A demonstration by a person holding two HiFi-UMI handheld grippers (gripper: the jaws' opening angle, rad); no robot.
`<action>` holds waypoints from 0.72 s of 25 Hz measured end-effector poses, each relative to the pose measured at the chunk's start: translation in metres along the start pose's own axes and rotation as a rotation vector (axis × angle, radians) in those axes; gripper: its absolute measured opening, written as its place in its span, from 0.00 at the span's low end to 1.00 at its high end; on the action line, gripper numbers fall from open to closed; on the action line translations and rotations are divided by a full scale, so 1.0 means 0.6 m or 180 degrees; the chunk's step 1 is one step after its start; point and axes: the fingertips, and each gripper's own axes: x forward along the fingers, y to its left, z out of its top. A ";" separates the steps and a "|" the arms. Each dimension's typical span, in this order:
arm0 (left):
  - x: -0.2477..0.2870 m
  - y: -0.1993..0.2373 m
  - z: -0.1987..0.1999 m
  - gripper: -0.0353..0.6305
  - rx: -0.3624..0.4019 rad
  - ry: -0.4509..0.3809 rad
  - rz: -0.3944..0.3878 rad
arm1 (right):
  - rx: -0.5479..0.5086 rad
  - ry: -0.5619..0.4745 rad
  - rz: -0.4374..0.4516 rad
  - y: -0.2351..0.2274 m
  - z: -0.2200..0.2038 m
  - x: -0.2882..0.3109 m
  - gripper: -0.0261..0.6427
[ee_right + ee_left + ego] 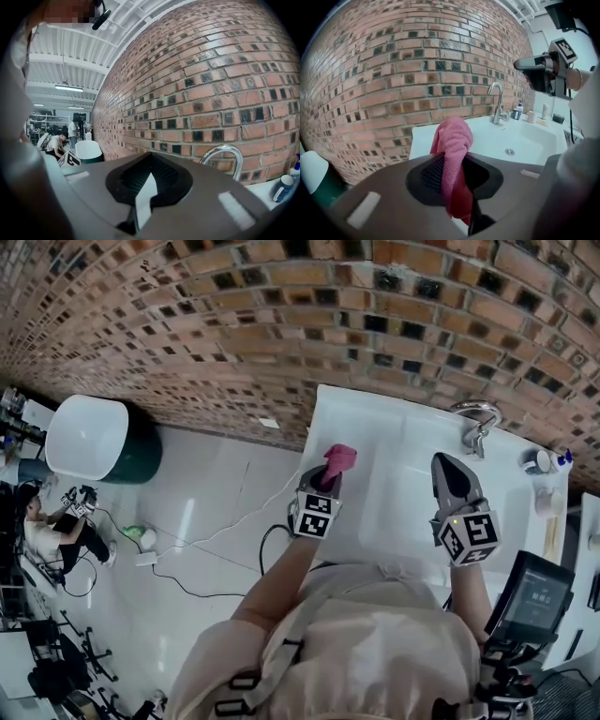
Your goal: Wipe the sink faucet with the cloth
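A pink cloth (339, 457) sticks up from my left gripper (330, 474), which is shut on it over the left end of the white sink counter (375, 418). In the left gripper view the cloth (452, 140) hangs between the pads of the left gripper (454, 159). The chrome faucet (499, 101) stands beyond it at the brick wall. My right gripper (448, 463) hovers over the basin, short of the faucet (476, 423), with its jaws together and nothing in them. The right gripper view has the faucet's arch (225, 157) just right of the right gripper (149, 161).
Small bottles and a cup (542, 461) stand on the counter right of the faucet. The basin drain (509, 151) lies below the faucet. A white tub on a dark green base (89, 437) stands on the floor at the left, near a crouching person (47, 531) and cables. A black screen device (534, 596) is at my right.
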 end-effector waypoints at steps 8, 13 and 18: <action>0.056 -0.009 -0.094 0.18 0.0013 0.0561 -0.0082 | -0.0040 0.0063 -0.0043 -0.008 -0.003 0.001 0.02; 0.072 -0.002 -0.122 0.20 -0.0057 0.0728 -0.0095 | -0.0055 0.0081 -0.0070 -0.019 -0.009 -0.003 0.02; 0.085 -0.015 -0.133 0.38 -0.0019 0.0838 -0.0258 | -0.0048 0.0096 -0.0102 -0.032 -0.007 -0.004 0.02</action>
